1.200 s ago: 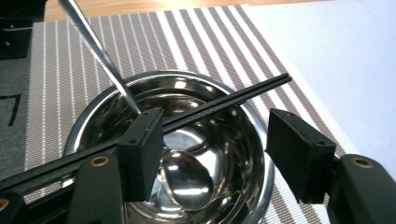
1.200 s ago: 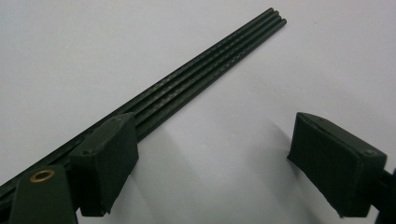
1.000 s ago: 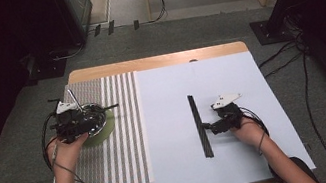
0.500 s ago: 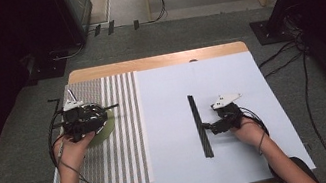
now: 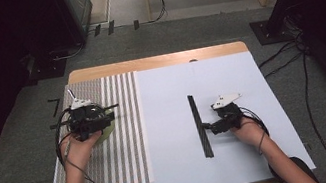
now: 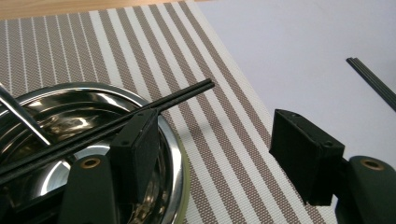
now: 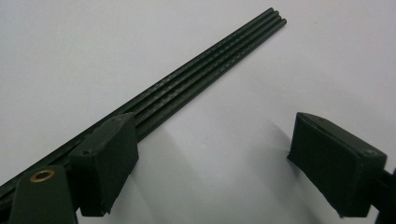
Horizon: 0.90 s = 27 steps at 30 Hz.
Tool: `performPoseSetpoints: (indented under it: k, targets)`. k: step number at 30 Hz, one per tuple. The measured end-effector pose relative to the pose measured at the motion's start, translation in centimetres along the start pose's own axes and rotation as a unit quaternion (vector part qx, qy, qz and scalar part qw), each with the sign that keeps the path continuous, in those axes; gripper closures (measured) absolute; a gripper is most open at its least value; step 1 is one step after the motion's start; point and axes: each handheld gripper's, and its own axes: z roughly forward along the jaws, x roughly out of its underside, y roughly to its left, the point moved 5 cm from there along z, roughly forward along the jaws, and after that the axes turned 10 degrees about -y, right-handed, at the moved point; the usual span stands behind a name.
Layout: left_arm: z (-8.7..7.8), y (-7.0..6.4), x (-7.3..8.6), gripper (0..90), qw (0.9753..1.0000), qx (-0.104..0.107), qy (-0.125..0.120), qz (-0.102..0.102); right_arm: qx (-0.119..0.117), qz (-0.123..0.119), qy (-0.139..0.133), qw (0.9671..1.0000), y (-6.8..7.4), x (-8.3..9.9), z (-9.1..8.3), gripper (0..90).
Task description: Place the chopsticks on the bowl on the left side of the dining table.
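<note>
- Since a second ago the left hand-held gripper [image 5: 104,116] has drifted slightly toward 12 o'clock on the striped placemat [image 5: 127,128]; the right hand-held gripper [image 5: 206,127] has stayed put.
- The left hand-held gripper [image 6: 215,154] is released, jaws wide apart, hovering over the rim of a shiny steel bowl [image 6: 175,154].
- A pair of black chopsticks [image 6: 182,95] rests across that bowl, tips pointing toward 1 o'clock in the left gripper view.
- The right hand-held gripper [image 7: 233,163] is also released, empty.
- A bundle of black chopsticks [image 5: 199,123] lies on the white table [image 5: 250,81], just beside the right gripper's one jaw, running from 12 to 6 o'clock.
</note>
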Motion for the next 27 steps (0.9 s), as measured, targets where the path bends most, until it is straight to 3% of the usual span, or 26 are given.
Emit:
performPoseSetpoints:
  k: [21, 27]
  targets:
    - [1.3, -3.3, 0.2, 33.2, 0.9991, 0.033, 0.003, 0.028, 0.0, 0.0, 0.0, 1.0, 0.0, 0.0, 0.0, 15.1]
    - [2.1, -4.9, 0.5, 32.6, 0.9977, 0.054, 0.006, 0.042, 0.0, 0.0, 0.0, 1.0, 0.0, 0.0, 0.0, 15.1]
